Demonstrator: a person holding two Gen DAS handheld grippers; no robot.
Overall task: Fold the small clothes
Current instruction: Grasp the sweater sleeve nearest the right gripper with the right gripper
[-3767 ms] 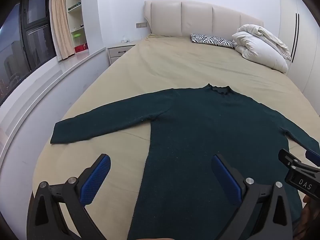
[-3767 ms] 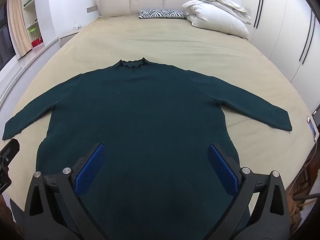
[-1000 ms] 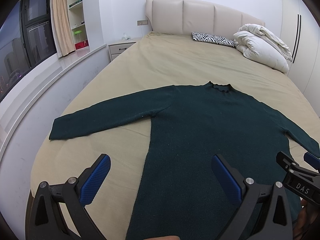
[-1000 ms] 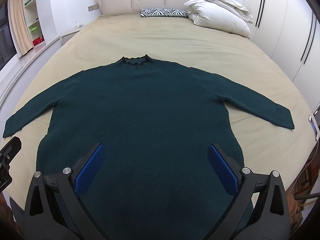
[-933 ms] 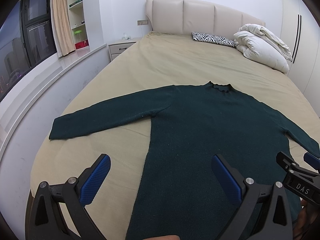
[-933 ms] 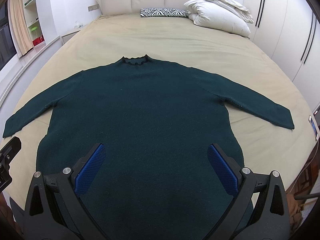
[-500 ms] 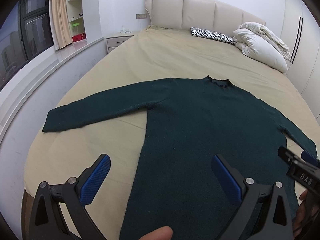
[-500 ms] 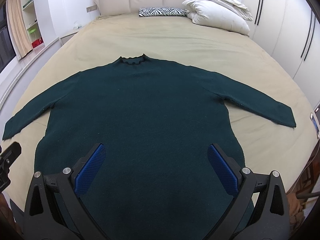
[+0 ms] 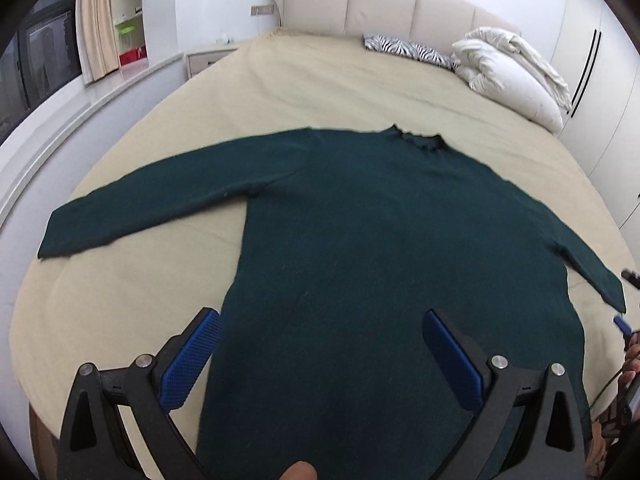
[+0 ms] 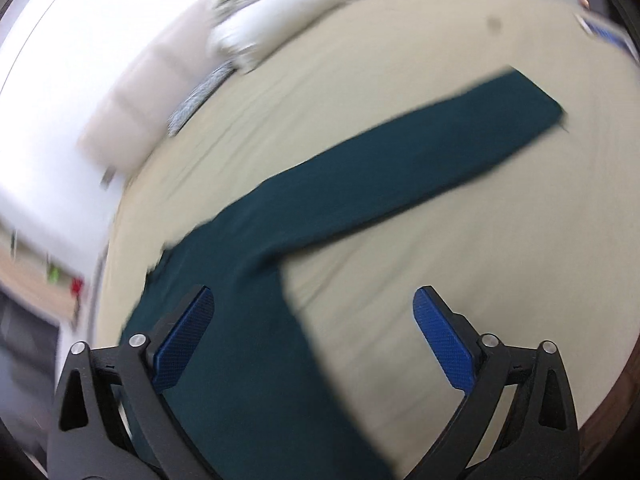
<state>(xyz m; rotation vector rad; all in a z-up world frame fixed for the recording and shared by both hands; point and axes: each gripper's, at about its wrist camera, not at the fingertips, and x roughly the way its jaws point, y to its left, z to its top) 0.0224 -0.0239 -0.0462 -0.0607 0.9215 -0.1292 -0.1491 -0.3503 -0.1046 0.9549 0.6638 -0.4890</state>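
- Left wrist view, far left of the frame: a dark window [image 9: 36, 64] with a cream curtain [image 9: 96, 20] beside it, and shelves behind.
- The left sleeve of the dark green sweater [image 9: 360, 248] stretches toward the left edge, flat on the beige bed [image 9: 320, 80].
- The sweater's body fills the centre, collar pointing up toward the headboard [image 9: 380, 4].
- At the bottom, the left gripper [image 9: 320, 354] hovers over the hem, its blue pads spread wide, gripping nothing.
- Upper right: a zebra pillow [image 9: 404, 46] and a white duvet [image 9: 512, 72].
- Right wrist view, heavily blurred: the right gripper [image 10: 314, 334] has its fingers wide apart and empty, above the sweater's right sleeve, which runs to the upper right.
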